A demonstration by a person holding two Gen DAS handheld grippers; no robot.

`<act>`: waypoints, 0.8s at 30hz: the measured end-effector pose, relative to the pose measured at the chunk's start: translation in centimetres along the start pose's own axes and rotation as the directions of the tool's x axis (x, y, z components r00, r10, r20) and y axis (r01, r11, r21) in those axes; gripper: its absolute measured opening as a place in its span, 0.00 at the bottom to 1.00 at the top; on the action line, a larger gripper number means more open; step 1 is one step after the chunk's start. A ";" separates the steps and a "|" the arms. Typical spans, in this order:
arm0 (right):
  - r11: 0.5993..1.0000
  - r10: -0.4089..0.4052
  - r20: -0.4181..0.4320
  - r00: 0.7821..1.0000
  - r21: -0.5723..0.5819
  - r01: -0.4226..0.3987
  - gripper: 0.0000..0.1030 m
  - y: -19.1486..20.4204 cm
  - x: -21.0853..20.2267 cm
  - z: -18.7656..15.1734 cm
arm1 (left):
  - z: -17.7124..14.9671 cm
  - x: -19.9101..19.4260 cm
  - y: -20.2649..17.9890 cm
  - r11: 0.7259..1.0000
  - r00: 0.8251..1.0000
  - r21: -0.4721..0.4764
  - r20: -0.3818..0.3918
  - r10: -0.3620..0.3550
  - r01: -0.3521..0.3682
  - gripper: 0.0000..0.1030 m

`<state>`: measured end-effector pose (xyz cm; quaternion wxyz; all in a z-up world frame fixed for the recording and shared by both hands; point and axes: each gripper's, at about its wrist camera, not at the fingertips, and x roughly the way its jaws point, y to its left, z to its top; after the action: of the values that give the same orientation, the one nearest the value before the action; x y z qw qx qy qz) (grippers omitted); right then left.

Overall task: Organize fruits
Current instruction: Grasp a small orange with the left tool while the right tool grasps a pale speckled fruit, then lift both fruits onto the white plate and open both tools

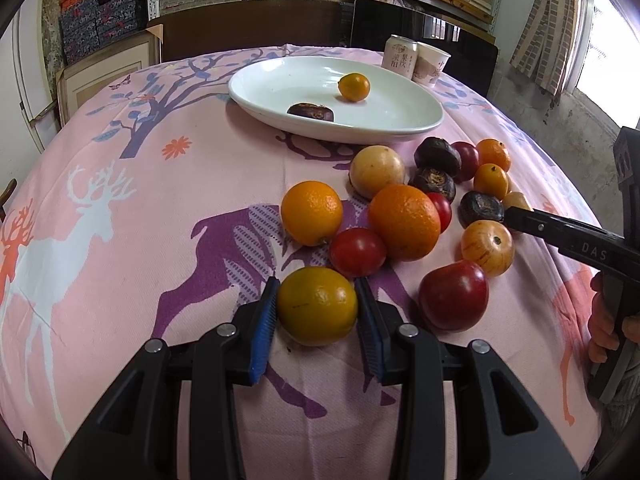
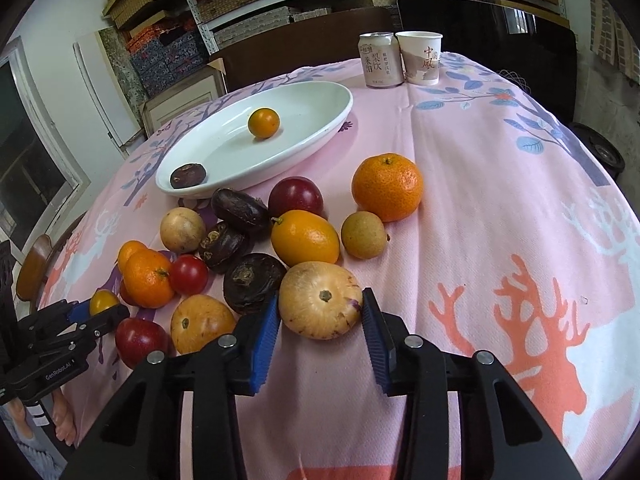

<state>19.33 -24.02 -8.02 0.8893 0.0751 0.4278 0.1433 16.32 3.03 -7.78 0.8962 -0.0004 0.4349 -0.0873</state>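
Both grippers are picking up fruit to put on the white plate (image 2: 328,120).

The left gripper (image 1: 316,308) is grasping a yellow-green citrus fruit (image 1: 317,306). Its blue pads (image 1: 266,320) press on both sides of the fruit, which sits low on the pink cloth of the counter (image 1: 140,240). Just past its tips lie a red tomato (image 1: 357,252) and two oranges. The plate is far ahead of it, with a small orange fruit (image 1: 353,87) and a dark fruit (image 1: 311,112) already inside.

The right gripper (image 2: 320,312) has a pale round fruit (image 2: 321,300) between its pads. The left pad seems to touch the fruit, and the right pad is at its edge, but I can't be sure it squeezes hard yet. A dark brown fruit (image 2: 252,282) sits just to the left of this gripper. An oval orange fruit (image 2: 305,236) lies just ahead, and the plate is ahead and to the left.

So the step now is the grab. Next, I think each gripper should hold tight, lift its fruit straight up so it doesn't bump the others, and carry it forward over the plate rim. Round fruits roll, so they should be set down gently.
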 end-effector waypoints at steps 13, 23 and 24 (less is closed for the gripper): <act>0.999 -0.012 0.203 0.979 -0.038 0.020 0.40 1.8 -5.0 6.6 | 10.4 -0.9 -0.2 0.999 0.991 -0.003 0.122 0.046 -0.046 0.37; 0.997 -0.033 0.111 0.993 -0.068 0.040 0.40 4.0 4.6 12.2 | 17.2 7.7 0.7 0.997 0.995 -0.041 0.073 0.064 -0.061 0.37; 0.997 -0.034 0.105 0.994 -0.068 0.041 0.41 4.1 5.2 12.4 | 17.4 8.3 0.9 0.997 0.995 -0.047 0.074 0.062 -0.059 0.45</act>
<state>31.33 -18.63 -3.17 0.9150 0.0431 0.3769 0.1375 34.98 1.26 -3.49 0.9140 -0.0104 0.4024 -0.0503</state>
